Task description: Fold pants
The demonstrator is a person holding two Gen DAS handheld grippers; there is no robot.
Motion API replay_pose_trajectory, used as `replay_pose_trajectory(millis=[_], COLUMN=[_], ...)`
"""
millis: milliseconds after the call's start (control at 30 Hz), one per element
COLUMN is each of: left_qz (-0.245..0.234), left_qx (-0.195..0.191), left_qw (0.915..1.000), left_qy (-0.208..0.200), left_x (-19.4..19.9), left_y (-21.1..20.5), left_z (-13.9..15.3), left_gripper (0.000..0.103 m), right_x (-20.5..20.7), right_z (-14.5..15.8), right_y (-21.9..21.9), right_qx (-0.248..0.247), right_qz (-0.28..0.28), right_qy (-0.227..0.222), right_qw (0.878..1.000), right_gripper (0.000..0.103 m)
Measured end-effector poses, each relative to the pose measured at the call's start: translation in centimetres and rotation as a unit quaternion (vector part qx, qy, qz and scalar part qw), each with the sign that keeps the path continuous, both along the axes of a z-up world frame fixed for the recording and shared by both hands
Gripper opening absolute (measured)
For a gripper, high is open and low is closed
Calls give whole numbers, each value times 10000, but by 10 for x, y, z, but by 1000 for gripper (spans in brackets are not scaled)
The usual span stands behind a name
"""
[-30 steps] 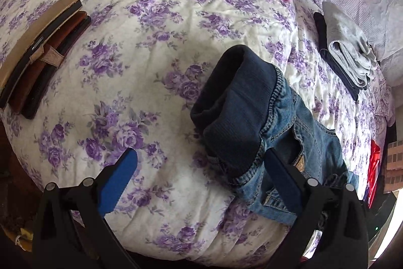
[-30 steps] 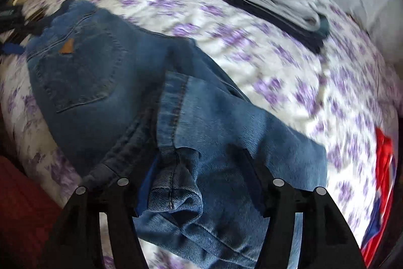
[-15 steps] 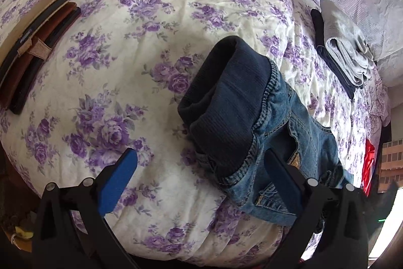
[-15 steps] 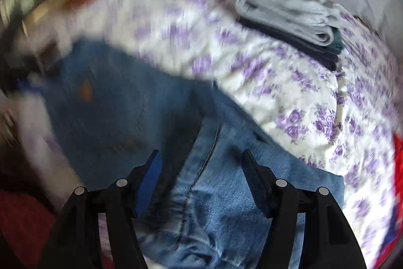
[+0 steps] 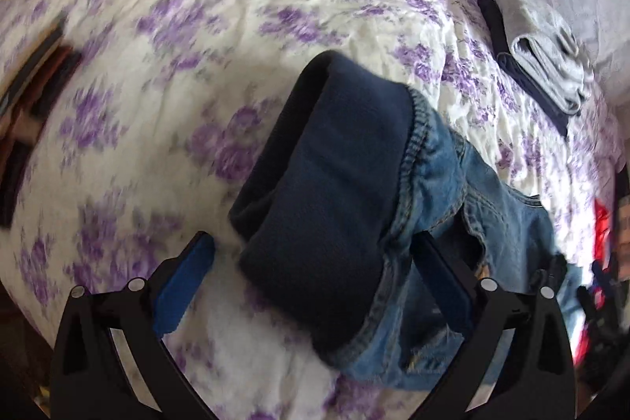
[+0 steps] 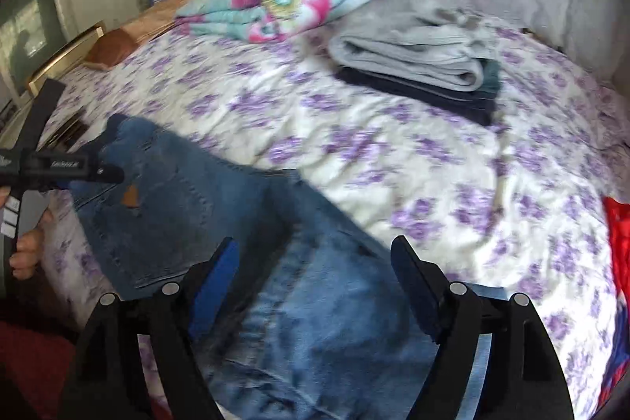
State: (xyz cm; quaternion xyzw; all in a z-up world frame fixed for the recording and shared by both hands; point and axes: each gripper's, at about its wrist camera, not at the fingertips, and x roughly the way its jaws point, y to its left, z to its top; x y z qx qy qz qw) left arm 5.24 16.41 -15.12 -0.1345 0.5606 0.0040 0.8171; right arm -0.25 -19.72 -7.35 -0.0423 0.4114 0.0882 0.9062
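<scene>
Blue denim pants [image 5: 464, 223] with a wide dark navy knit waistband [image 5: 327, 168] lie on the flowered bed. In the left wrist view my left gripper [image 5: 311, 250] is open, its fingers either side of the waistband end, not closed on it. In the right wrist view the pants [image 6: 252, 250] run from the waist at left to a folded-over leg near the camera. My right gripper [image 6: 315, 254] is open above that leg. The left gripper [image 6: 98, 172] also shows there at the waist.
A stack of folded grey and dark clothes [image 6: 417, 61] lies at the back right of the bed, also in the left wrist view [image 5: 539, 54]. A folded floral blanket [image 6: 275, 4] lies at the headboard end. Red cloth [image 6: 618, 235] lies at the right edge. Dark flat items [image 5: 23, 97] lie at the left edge.
My right gripper let go of the folded leg, opened and lifted back. My left gripper moved in closer, so the waistband now lies between its open fingers.
</scene>
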Motion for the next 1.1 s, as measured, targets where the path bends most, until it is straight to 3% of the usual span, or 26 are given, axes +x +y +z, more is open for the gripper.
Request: replay_pose_trajectory(millis=[67, 167, 233, 300, 367, 400, 467, 567, 600, 700, 800, 833, 867, 967, 1033, 1100], left_qz=[-102, -129, -87, -63, -75, -79, -92, -63, -53, -12, 26, 5, -44, -150, -117, -165], left_qx=[182, 217, 196, 189, 194, 174, 146, 163, 168, 209, -115, -291, -352, -330, -588, -902], left_qw=[9997, 9993, 9993, 9993, 9994, 9994, 9995, 9994, 9993, 9994, 9997, 9991, 9987, 9984, 9974, 9945], left_qy=[-135, -273, -310, -309, -286, -274, -264, -305, -321, -275, -205, -309, -360, -441, -390, -514], left_x=[3, 3, 3, 5, 5, 5, 5, 2, 1, 0, 1, -1, -2, -1, 3, 4], left_y=[-4, -3, -2, -2, -2, -2, -1, -1, -1, -3, 0, 0, -1, -3, 4, 13], left_z=[-5, -5, -6, -6, -6, -6, -6, -6, -5, -4, 3, 8, 11, 15, 8, 0], left_gripper=[99, 99, 99, 99, 99, 99, 99, 99, 99, 99, 96, 83, 79, 76, 79, 89], right_x=[-1, 5, 12, 17, 2, -7, -30, -48, -49, -40, -49, -48, -42, -16, -16, -16], right_z=[-15, -47, -44, -34, -14, -6, -4, -43, -52, -36, 1, 5, 2, -35, -42, -42], right_y=[-15, -8, 9, 7, -4, -7, -5, 5, 6, 0, -11, -13, -14, -9, -7, -6], right_qx=[143, -400, -892, -710, -236, -137, -237, -650, -695, -323, 33, 32, -34, -439, -468, -512], right_qz=[-377, -372, -285, -299, -228, -125, 210, 706, 744, 557, 389, 346, 305, 149, 165, 234], right_qy=[224, 511, 383, 452, 168, 2, -107, 561, 524, 586, -333, -450, -368, 540, 503, 505], right_qw=[9989, 9972, 9949, 9960, 9993, 9998, 9994, 9938, 9934, 9962, 9987, 9984, 9988, 9975, 9975, 9971], right_gripper=[57, 54, 55, 55, 55, 56, 68, 70, 71, 71, 74, 83, 93, 94, 96, 97])
